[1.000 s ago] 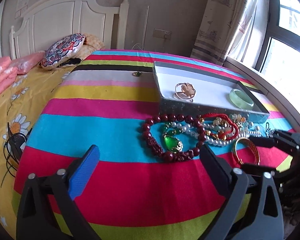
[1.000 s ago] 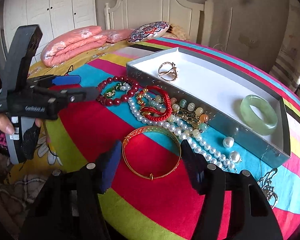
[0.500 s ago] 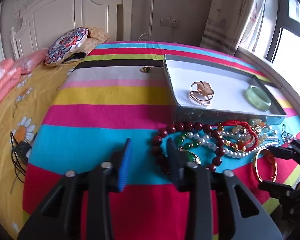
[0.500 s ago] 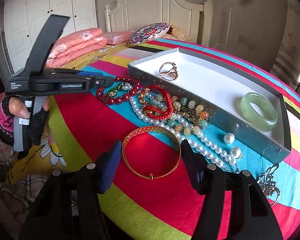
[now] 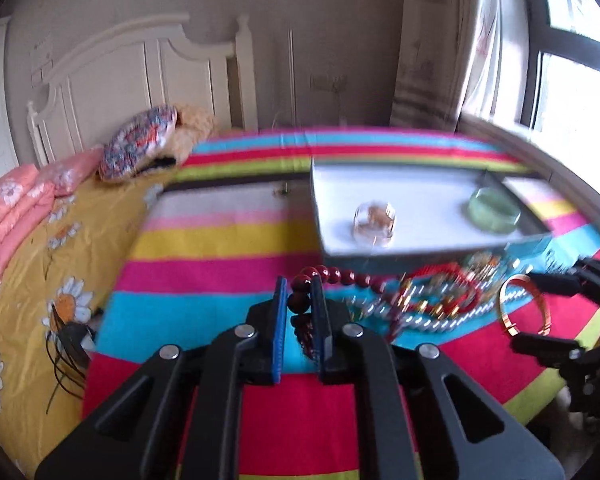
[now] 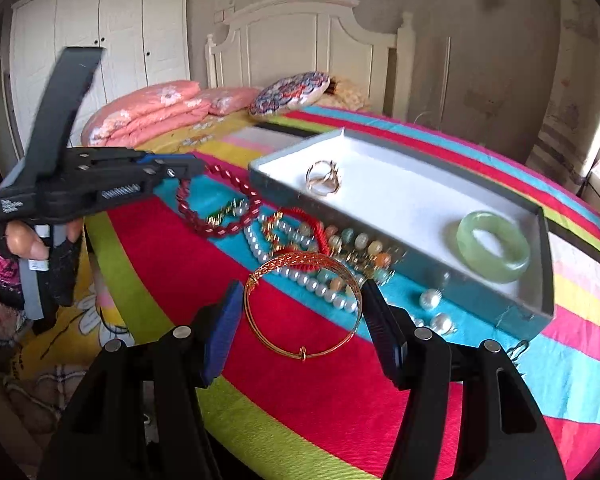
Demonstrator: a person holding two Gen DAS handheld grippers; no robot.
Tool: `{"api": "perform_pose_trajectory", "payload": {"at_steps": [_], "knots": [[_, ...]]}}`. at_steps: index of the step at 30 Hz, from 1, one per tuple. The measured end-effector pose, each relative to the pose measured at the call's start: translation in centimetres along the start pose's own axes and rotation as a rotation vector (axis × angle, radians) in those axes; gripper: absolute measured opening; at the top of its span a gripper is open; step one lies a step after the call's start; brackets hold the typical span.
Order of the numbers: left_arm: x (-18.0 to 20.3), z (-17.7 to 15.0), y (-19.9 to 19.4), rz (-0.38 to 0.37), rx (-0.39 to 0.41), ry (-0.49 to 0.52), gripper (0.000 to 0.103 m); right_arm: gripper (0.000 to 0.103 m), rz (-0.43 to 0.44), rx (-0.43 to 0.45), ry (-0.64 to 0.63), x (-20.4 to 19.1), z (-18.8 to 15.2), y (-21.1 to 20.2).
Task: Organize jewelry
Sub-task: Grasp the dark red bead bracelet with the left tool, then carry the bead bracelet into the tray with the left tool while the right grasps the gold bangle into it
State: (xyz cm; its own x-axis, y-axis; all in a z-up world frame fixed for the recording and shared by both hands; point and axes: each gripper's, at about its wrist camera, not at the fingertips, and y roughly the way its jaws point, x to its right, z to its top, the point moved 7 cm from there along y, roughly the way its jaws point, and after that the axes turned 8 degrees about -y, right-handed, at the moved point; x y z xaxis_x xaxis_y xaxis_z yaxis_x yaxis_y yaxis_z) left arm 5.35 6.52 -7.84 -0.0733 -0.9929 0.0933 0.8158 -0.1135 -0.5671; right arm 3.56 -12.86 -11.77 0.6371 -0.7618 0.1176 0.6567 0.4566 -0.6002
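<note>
On the left, the left gripper [image 5: 300, 300] has just been closing and now pinches the dark red bead bracelet [image 5: 332, 276] between its fingers. On the right, the right gripper [image 6: 300, 312] stands open around the gold bangle [image 6: 304, 308] lying on the striped cloth [image 6: 300, 400], near the grey tray [image 6: 420, 264].

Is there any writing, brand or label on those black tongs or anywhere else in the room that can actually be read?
White lettering on the side of the left black tongs: too blurred to read.
Small white label at the rear of those tongs: too small to read.
White paper notice on the wall above the white headboard: too small to read.
Nothing else carries readable text.
</note>
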Motion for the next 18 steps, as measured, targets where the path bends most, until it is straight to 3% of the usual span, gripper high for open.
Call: {"api": "perform_pose_trajectory", "payload": {"at_steps": [7, 18], "knots": [[1.1, 2.5, -2.8, -0.044, 0.069, 0.004, 0.011, 0.059, -0.012, 0.006, 0.01, 0.5, 0.1, -0.2], [2.8, 4.8, -3.8, -0.094, 0.104, 0.031, 0.011, 0.059, -0.022, 0.017, 0.029, 1.0, 0.0, -0.8]]}}
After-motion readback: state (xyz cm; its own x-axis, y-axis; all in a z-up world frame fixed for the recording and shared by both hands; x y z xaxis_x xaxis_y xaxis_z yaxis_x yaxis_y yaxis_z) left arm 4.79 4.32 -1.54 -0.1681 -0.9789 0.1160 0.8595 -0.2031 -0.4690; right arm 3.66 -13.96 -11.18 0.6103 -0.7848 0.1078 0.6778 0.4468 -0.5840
